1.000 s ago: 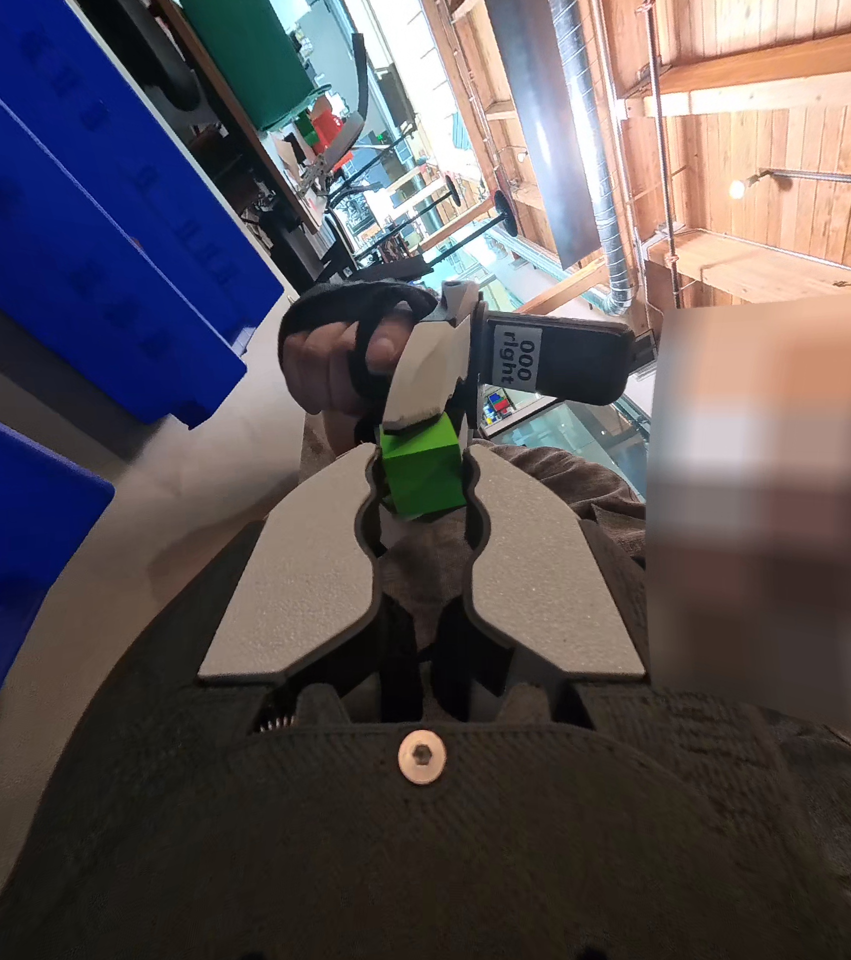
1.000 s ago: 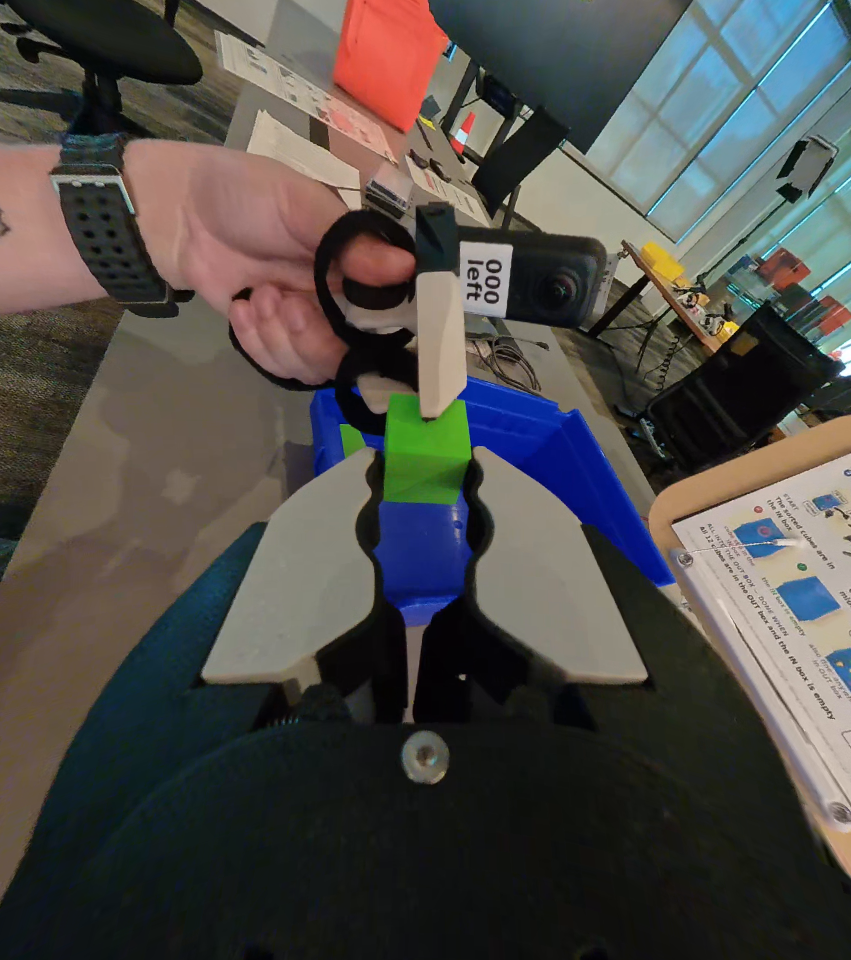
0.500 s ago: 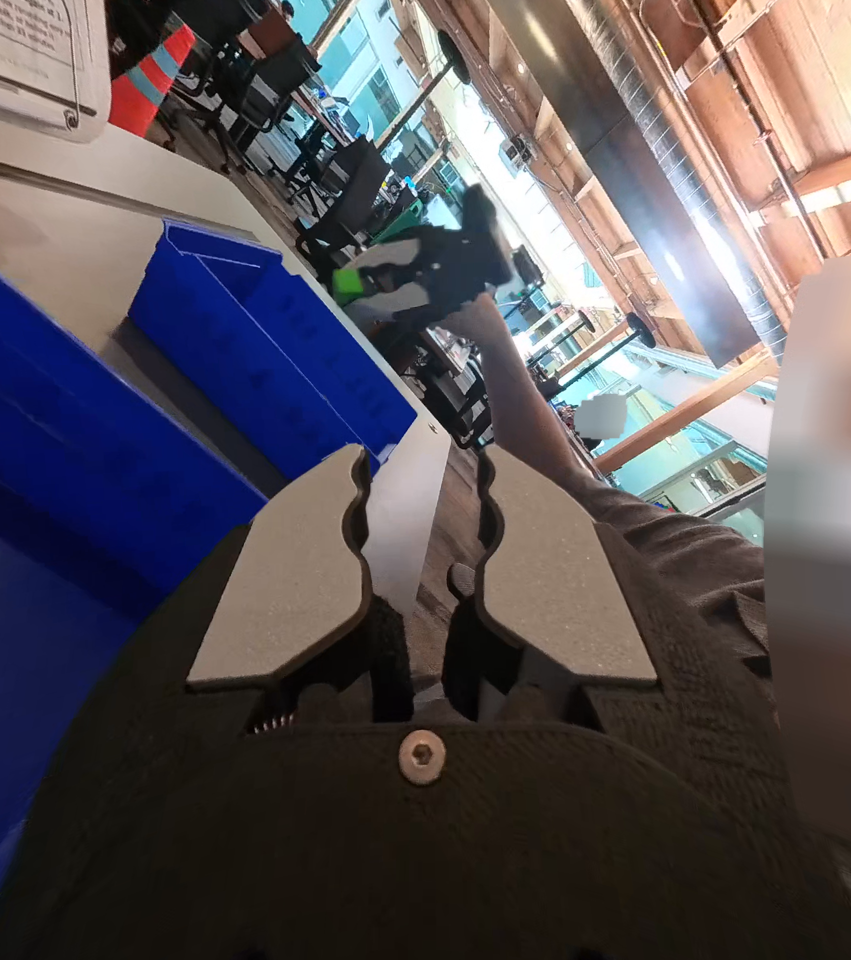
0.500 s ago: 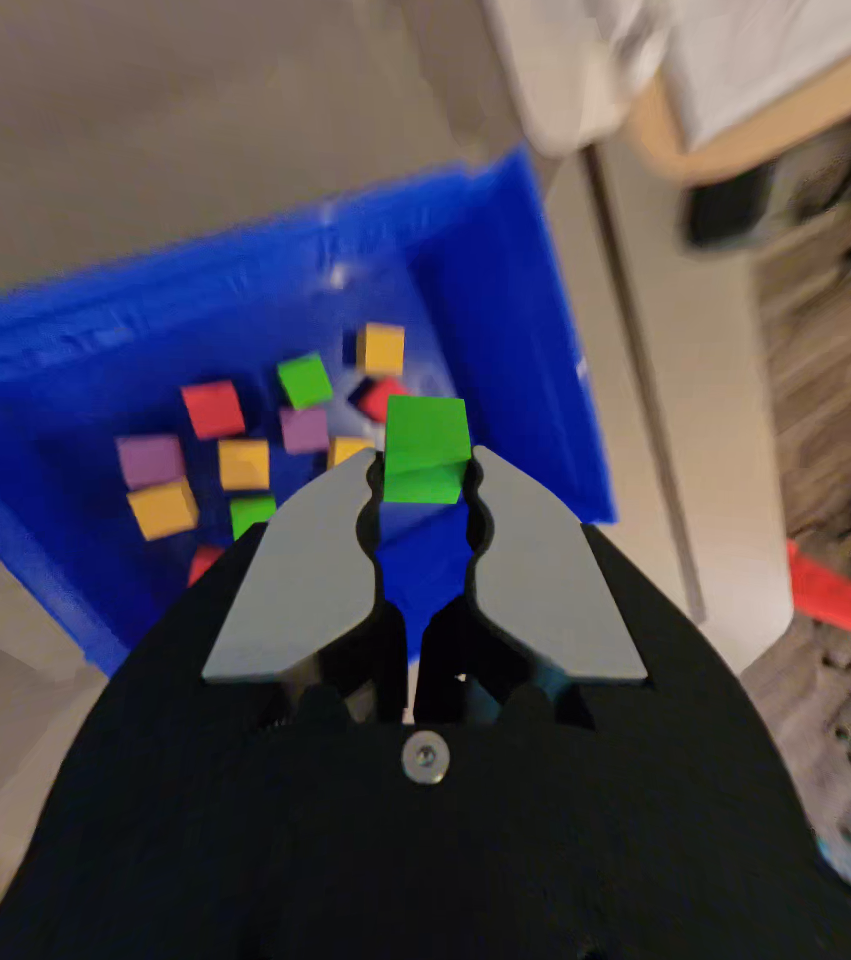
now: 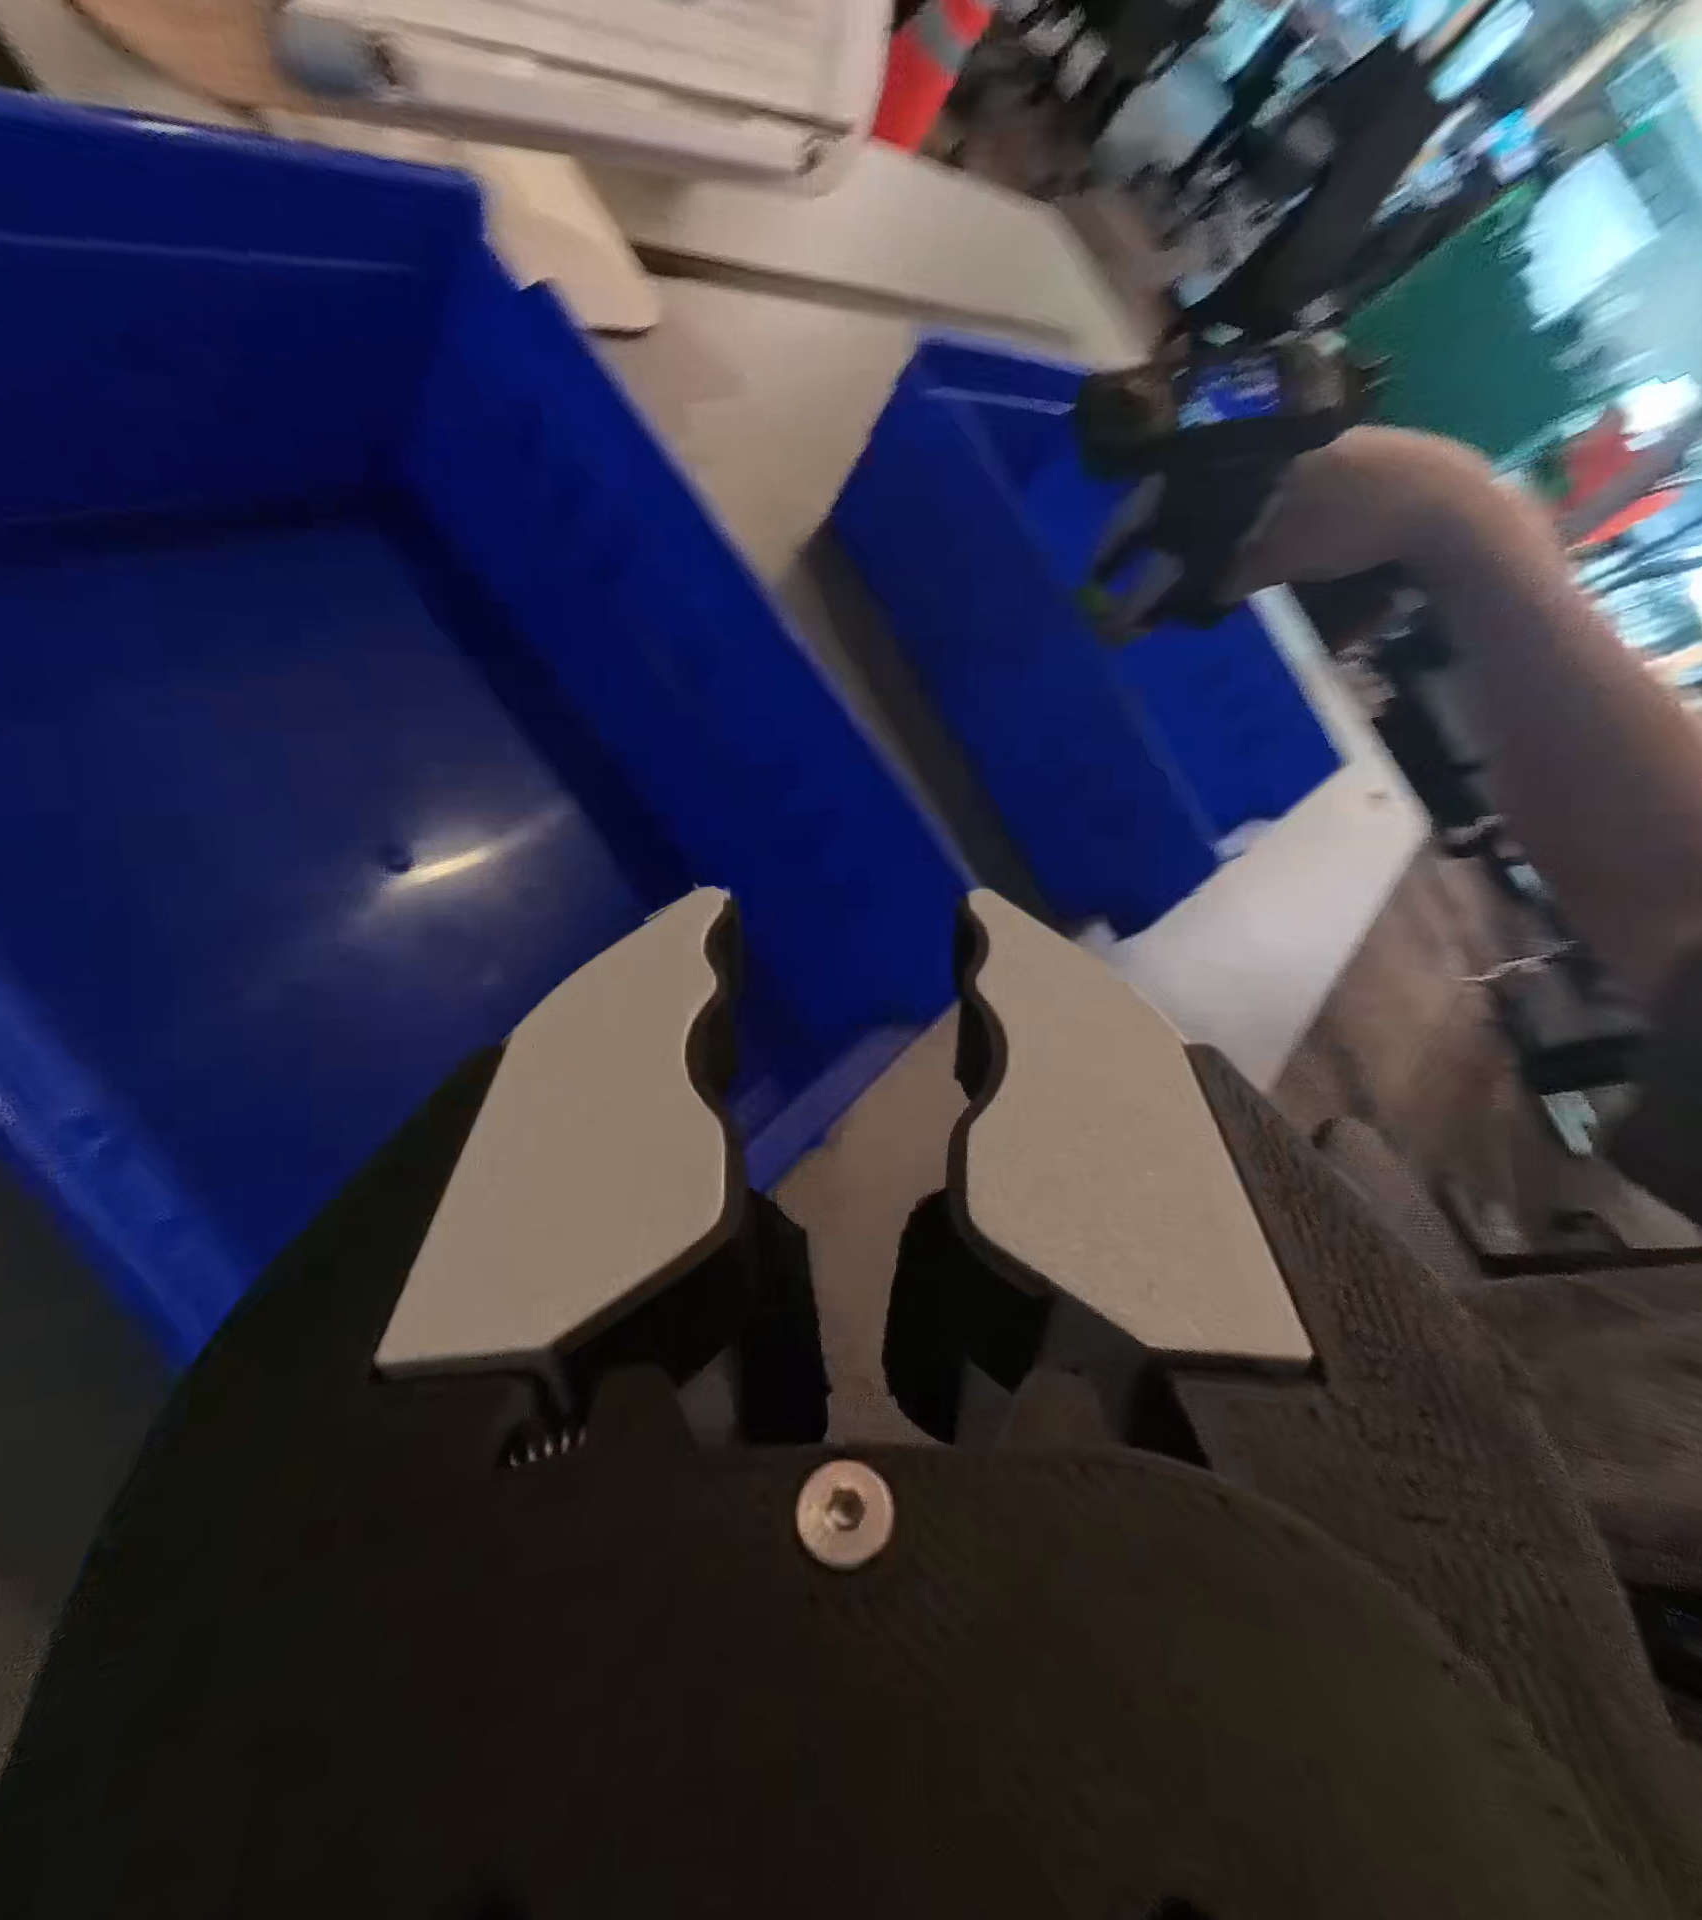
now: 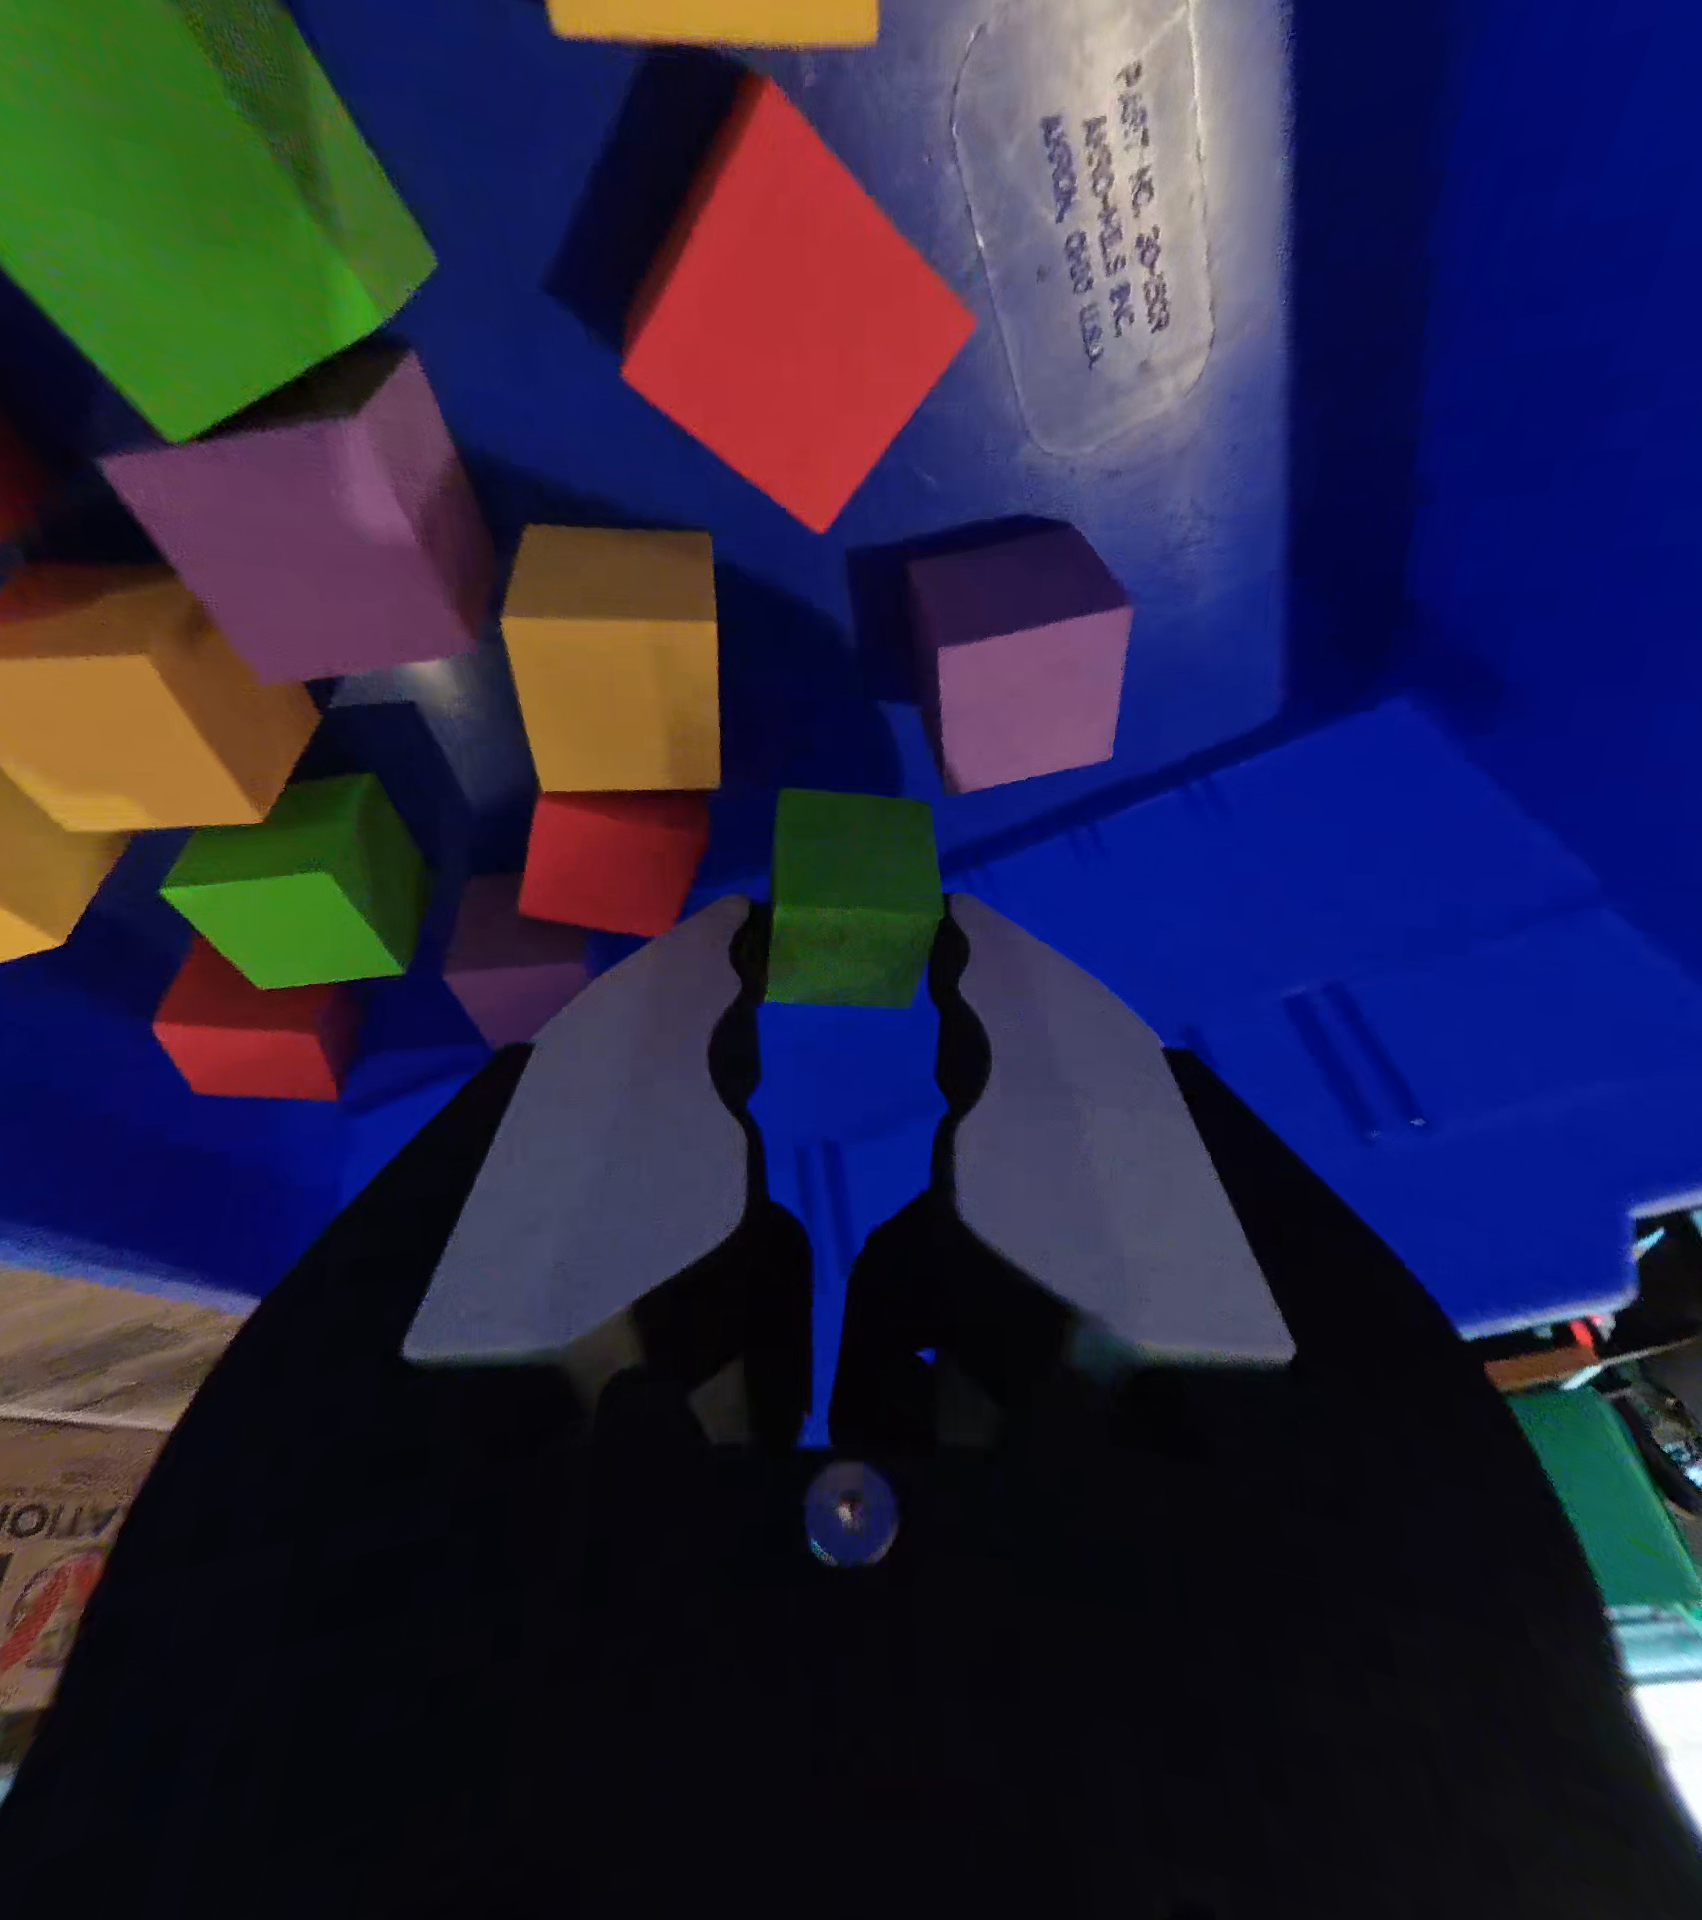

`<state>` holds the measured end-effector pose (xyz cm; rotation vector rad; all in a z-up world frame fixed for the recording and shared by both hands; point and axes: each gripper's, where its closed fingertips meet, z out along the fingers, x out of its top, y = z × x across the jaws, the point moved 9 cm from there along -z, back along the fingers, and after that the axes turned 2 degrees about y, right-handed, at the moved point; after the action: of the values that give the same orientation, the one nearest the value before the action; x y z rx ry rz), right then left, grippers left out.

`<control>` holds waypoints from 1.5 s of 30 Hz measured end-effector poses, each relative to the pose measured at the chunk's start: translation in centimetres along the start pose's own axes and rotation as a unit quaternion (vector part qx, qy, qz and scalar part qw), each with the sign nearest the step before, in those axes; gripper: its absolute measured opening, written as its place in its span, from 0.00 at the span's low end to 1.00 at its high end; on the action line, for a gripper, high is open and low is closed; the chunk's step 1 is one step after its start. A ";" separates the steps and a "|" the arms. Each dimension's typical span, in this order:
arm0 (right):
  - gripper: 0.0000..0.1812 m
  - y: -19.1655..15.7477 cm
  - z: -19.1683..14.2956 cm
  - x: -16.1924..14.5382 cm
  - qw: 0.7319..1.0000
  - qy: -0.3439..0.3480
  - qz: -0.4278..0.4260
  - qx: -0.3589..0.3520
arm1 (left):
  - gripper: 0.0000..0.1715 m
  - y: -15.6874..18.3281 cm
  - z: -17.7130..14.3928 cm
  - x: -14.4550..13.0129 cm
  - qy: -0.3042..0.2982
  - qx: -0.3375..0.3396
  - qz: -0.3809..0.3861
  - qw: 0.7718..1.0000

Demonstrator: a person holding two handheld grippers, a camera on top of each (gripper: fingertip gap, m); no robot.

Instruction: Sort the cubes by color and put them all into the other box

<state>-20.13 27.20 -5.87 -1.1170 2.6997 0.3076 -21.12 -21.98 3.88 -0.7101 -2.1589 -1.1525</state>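
the right gripper [image 6: 849,914] is closed on a green cube [image 6: 852,904], which is pinched between the two fingertips. the gripper is lowered inside a blue bin [image 6: 1449,935], close above its floor. loose cubes lie on that floor from 9 to 12 o'clock of the held cube: a red cube [image 6: 608,862] just beside it at 9 o'clock, a yellow cube [image 6: 613,665] at 11 o'clock, a purple cube [image 6: 1029,675] at 1 o'clock, and a second green cube [image 6: 301,883] farther off at 9 o'clock. whether the held cube touches the floor cannot be told.

the left gripper [image 5: 842,920] is open and holds nothing. it is held over the near corner of another blue bin [image 5: 618,644], whose visible floor shows no cubes. a second bin [image 5: 992,665] stands at 1 o'clock, apart from the first on the counter [image 5: 753,343].

the step in hand is judged to be the holding of the cube low in the filled bin. a release would call for a parting of the fingers over the bare floor at 3 o'clock.
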 end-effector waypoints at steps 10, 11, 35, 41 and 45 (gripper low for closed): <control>0.33 -0.1 0.7 -0.3 0.999 0.007 0.025 0.021 | 0.27 -0.6 4.0 -0.4 -0.270 0.135 0.114 0.946; 0.33 -0.2 0.5 -0.5 0.999 0.015 0.024 0.016 | 0.26 -0.9 4.3 -0.5 -0.312 0.145 0.133 0.930; 0.29 -3.0 -4.1 -1.3 0.976 0.170 -0.032 -0.131 | 0.29 -6.5 7.2 -4.0 -0.657 0.190 0.239 0.689; 0.28 -3.4 -4.7 -1.2 0.971 0.185 -0.037 -0.148 | 0.25 -6.4 7.4 -4.2 -0.666 0.195 0.221 0.686; 0.28 -3.9 -5.3 -1.2 0.967 0.197 -0.042 -0.157 | 0.22 -6.3 7.3 -4.2 -0.660 0.194 0.223 0.690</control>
<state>-17.12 23.90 -0.94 -1.5188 3.0050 0.5702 -24.33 -19.50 -5.81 -2.1217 -2.7778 0.3575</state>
